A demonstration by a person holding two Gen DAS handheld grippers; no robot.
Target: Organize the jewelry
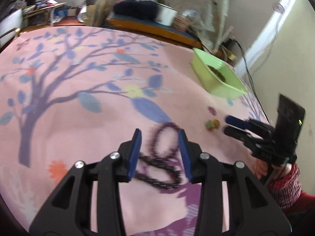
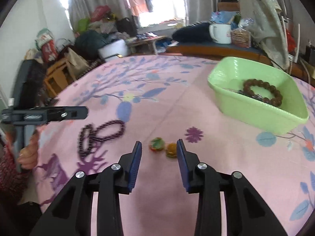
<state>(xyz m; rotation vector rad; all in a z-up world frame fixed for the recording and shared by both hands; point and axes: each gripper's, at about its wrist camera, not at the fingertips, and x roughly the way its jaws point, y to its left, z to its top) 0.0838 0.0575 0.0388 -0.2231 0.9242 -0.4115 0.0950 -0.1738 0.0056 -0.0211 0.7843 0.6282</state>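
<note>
Two purple bead strands (image 2: 102,137), two small ornaments (image 2: 164,147), one bracelet (image 2: 261,94) in tray (image 2: 256,116).

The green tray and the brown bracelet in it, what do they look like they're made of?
Green tray: likely molded plastic, going by its even pale color, thin rounded rim and soft sheen. Brown bracelet: large round beads, glossy brown, probably polished wood or seed, though resin is possible; the picture is too soft to settle it.

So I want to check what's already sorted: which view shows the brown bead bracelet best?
The right wrist view: the brown bead bracelet lies in plain sight inside the green bin. The left wrist view shows only a dark blurred sliver of it behind the bin's wall.
</note>
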